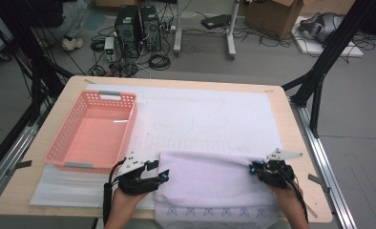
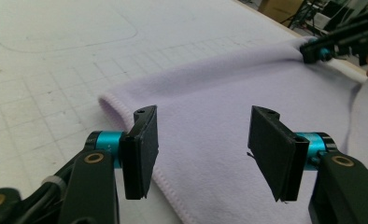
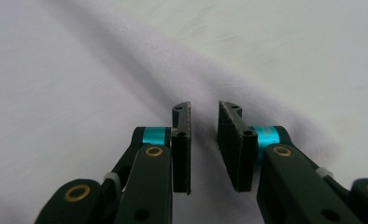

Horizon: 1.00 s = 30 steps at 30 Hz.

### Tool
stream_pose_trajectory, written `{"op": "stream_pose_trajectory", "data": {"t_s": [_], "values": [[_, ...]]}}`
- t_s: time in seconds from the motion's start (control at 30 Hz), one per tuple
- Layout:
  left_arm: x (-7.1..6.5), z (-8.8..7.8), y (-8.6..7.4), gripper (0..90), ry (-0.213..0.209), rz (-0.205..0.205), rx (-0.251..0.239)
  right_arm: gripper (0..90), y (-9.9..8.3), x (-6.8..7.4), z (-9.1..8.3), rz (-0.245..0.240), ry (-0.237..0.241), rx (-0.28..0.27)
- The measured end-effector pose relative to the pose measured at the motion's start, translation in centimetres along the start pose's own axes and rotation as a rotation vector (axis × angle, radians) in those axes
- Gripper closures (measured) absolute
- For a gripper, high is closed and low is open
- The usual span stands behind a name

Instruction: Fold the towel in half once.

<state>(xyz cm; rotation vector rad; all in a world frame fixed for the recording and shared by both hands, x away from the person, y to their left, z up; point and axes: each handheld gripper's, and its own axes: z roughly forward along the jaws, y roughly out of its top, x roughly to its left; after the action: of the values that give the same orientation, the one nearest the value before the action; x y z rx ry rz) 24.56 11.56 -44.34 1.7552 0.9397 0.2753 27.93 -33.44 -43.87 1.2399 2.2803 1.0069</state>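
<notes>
A: High view: folded lilac towel at table's near edge, beside basket. Left gripper and right gripper at fold's two ends.

B: Left gripper view: jaws wide apart, nothing held. Soft, light, limp; best pinched at hemmed corner.

A: Right gripper view: narrow gap, no cloth between.
</notes>
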Motion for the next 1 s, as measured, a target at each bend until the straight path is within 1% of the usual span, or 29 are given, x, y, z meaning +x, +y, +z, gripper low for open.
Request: {"op": "stream_pose_trajectory", "data": {"t_s": [0.03,0.07,0.1,0.13,0.17,0.2,0.23,0.27,0.33,0.37,0.43,0.5,0.53,0.57,0.63,0.7,0.77,0.87,0.93,1.0], "values": [[0.1,0.0,0.0,42.2,0.002,-0.006,0.001,68.4,0.2,-0.6,0.4,0.001,-0.063,0.025],[0.4,0.1,-0.1,42.0,0.009,-0.014,0.007,67.8,0.2,-1.2,0.6,0.02,-0.063,0.019],[0.5,0.1,-0.1,41.8,0.014,-0.018,0.012,67.5,0.3,-1.8,0.6,0.063,-0.084,0.008],[0.6,0.1,-0.2,41.4,0.02,-0.027,0.012,68.3,0.3,-2.0,0.5,0.075,-0.106,0.002],[0.7,0.1,-0.3,41.0,0.023,-0.032,0.018,68.4,0.1,-2.1,0.1,0.086,-0.13,-0.019],[0.8,0.1,-0.3,40.6,0.027,-0.038,0.025,65.7,0.0,-2.2,-0.2,0.1,-0.129,-0.038],[1.0,0.2,-0.4,40.6,0.036,-0.041,0.033,63.3,-0.3,-2.3,-0.7,0.123,-0.116,-0.058],[1.1,0.3,-0.4,40.3,0.043,-0.045,0.037,61.0,-0.7,-2.3,-1.4,0.145,-0.119,-0.078],[1.3,0.8,-0.2,40.0,0.055,-0.065,0.066,57.0,-1.5,-2.3,-2.5,0.169,-0.095,-0.101],[1.4,1.1,-0.1,39.5,0.061,-0.073,0.084,54.8,-1.8,-2.3,-2.8,0.177,-0.092,-0.101],[1.5,1.9,0.2,39.1,0.078,-0.083,0.129,50.4,-2.4,-2.2,-3.4,0.188,-0.053,-0.086],[1.5,2.4,0.3,38.9,0.08,-0.089,0.154,46.9,-2.8,-1.8,-3.7,0.181,-0.039,-0.057],[1.3,2.6,0.4,38.6,0.087,-0.086,0.156,46.3,-2.9,-1.6,-3.7,0.176,-0.022,-0.047],[1.2,2.8,0.5,38.8,0.088,-0.08,0.16,45.7,-3.0,-1.3,-3.7,0.168,-0.008,-0.043],[0.7,3.2,0.5,38.7,0.101,-0.05,0.169,45.1,-3.0,-0.8,-3.5,0.137,-0.005,-0.027],[0.1,3.5,0.6,39.2,0.106,0.006,0.188,44.0,-3.0,-0.5,-3.1,0.128,-0.001,-0.006],[-0.1,3.7,0.6,39.2,0.109,0.035,0.197,42.4,-3.0,-0.2,-2.7,0.115,-0.002,0.009],[-0.3,3.8,0.6,39.6,0.112,0.046,0.199,42.3,-3.0,0.2,-2.5,0.086,-0.016,0.018],[-0.6,3.9,0.5,39.6,0.124,0.071,0.206,43.6,-3.0,0.2,-2.5,0.072,-0.019,0.022],[-1.0,4.0,0.5,41.5,0.154,0.106,0.215,46.0,-3.0,0.1,-2.5,0.073,-0.02,0.021]]}}
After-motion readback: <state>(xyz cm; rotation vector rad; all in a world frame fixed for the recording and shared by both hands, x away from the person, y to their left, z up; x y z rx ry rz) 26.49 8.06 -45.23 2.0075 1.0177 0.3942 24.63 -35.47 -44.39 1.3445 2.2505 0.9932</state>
